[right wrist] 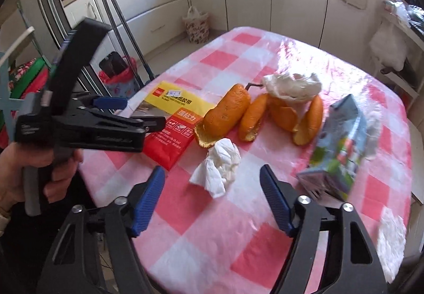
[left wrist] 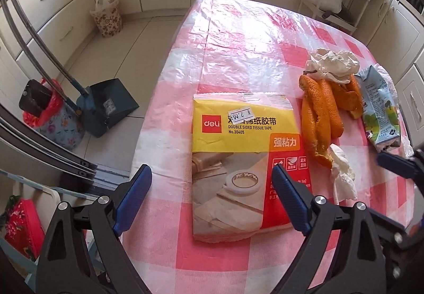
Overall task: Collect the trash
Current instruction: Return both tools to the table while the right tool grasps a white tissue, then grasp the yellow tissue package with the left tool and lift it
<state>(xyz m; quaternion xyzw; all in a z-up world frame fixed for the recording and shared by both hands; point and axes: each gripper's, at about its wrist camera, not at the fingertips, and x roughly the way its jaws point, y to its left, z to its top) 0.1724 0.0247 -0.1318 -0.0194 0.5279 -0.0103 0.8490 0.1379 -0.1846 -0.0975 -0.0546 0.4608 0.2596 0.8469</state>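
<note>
Right claw (right wrist: 212,198) agape, tissue (right wrist: 218,169) ahead, dustpan (left wrist: 111,106) left view only.

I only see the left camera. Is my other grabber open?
Observer: Yes. The right gripper is open and empty, with a tissue just ahead of its fingers.
Operator: Is there trash I can't see?
Observer: A white wad, blurred, lies near the table edge, to the right of the carton.
Operator: Who holds my grabber?
Observer: A hand grips the left gripper by its handle.
</note>
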